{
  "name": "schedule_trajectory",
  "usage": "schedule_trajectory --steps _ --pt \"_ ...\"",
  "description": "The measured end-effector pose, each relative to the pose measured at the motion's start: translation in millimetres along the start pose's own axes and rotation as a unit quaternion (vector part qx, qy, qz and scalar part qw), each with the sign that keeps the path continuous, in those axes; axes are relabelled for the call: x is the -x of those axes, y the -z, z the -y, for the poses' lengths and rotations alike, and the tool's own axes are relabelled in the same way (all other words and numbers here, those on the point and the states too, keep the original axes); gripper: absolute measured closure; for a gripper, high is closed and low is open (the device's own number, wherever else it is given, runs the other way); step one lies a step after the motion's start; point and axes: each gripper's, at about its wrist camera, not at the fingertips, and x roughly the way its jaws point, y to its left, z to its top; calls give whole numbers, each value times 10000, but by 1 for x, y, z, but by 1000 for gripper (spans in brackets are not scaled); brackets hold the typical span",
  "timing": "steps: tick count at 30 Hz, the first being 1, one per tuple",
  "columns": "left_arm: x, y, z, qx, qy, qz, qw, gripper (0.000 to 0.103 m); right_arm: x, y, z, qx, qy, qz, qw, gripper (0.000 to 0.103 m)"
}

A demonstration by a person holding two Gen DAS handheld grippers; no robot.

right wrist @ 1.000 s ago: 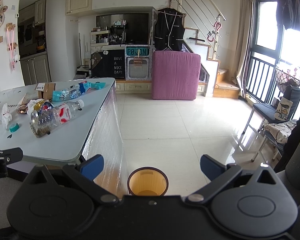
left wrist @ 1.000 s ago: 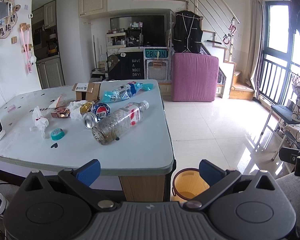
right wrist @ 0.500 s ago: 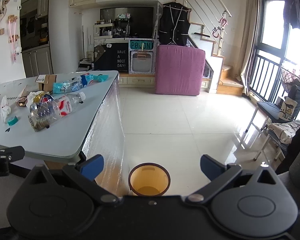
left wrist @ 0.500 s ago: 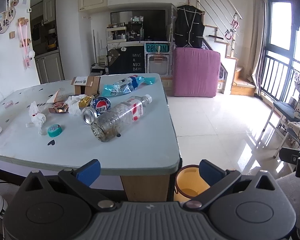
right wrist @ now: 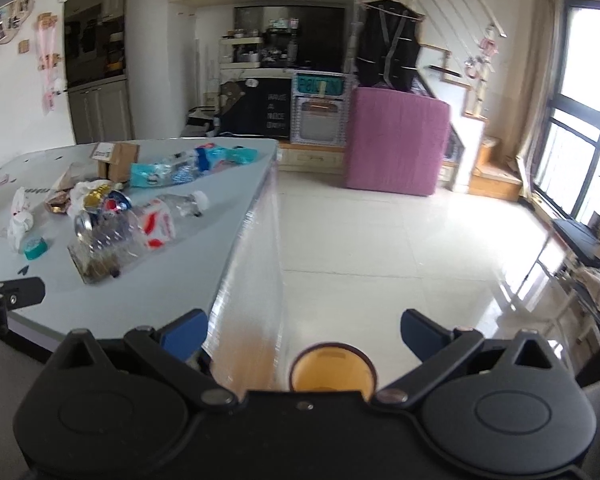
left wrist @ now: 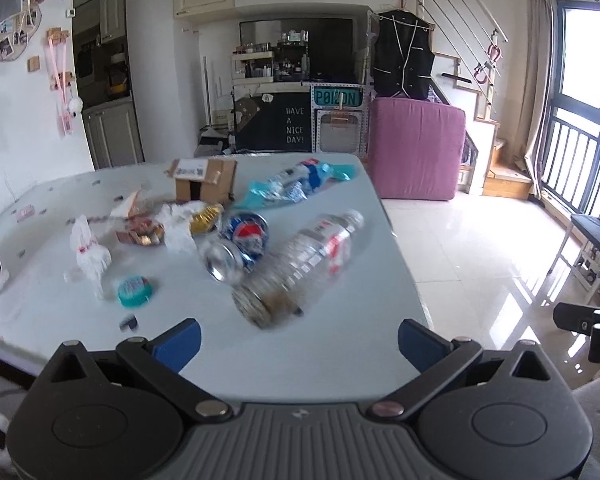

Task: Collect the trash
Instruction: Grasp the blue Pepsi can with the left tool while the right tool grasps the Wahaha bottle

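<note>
Left gripper (left wrist: pixel 298 332): fingers spread, empty, aimed at bottle (left wrist: pixel 300 264) at 12 o'clock.
Right gripper (right wrist: pixel 302 330): spread, empty, above bin (right wrist: pixel 332 372), likely waiting.

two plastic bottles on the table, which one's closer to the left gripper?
The clear bottle with the red-and-white label, lying base-first just ahead of the left gripper. The other, the crushed bottle with the blue label, lies farther back beside the cardboard box.

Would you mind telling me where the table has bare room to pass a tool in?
The near strip of the table, between its front edge and the clear bottle, is bare, as is the right margin beside that bottle. It is crowded from the can and teal cap back to the cardboard box.
</note>
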Motion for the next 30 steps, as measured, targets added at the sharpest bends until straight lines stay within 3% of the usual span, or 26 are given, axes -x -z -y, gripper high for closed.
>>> schedule_trajectory --steps 12,23,30 --pt "-82 -67 -60 -533 -201 109 9983 0 -81 -72 -72 227 -638 26 9977 0" --pt "-200 -104 -91 -534 352 -929 9936 0 -151 -113 -96 -670 -880 -543 9924 0" --pt "-262 -105 -83 -681 377 -1590 9842 0 -198 -120 -93 -1720 -1196 -1266 9696 0"
